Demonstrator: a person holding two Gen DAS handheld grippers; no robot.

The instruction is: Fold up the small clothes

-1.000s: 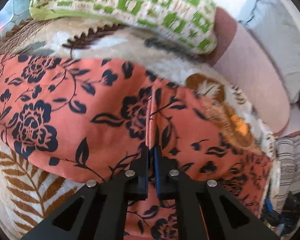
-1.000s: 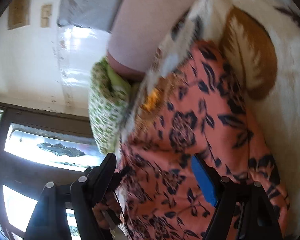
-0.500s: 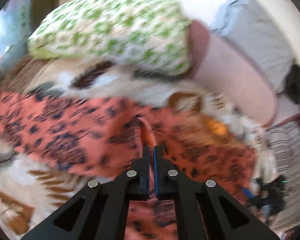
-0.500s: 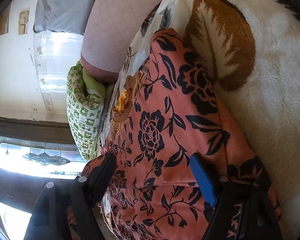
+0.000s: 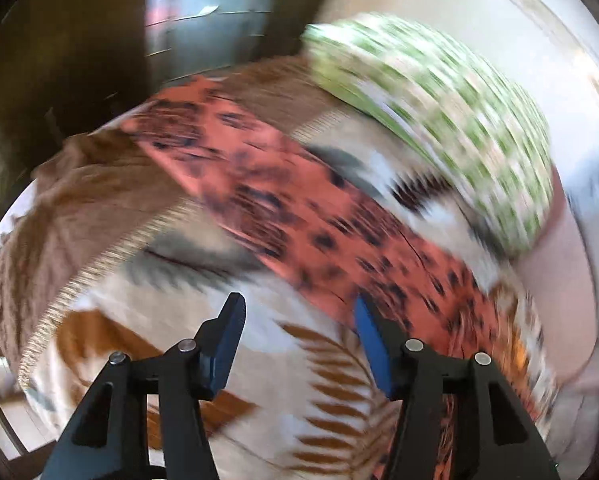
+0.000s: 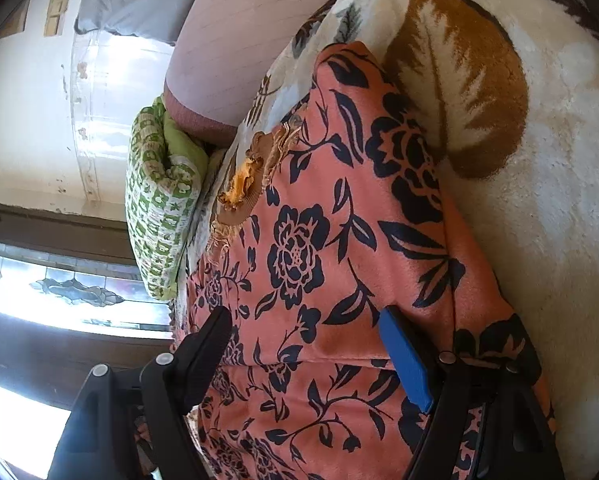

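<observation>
Basically both grippers were wide open, nothing held. Left gripper (image 5: 297, 316) hung over the leaf-print blanket (image 5: 227, 360), fingers apart, view motion-blurred; the coral floral garment (image 5: 299, 200) lay in a band just ahead of it. Right gripper (image 6: 303, 332) had its jaws spread over the same garment (image 6: 319, 240), spread on the blanket (image 6: 539, 200), near a green patterned pillow (image 6: 159, 208).
</observation>
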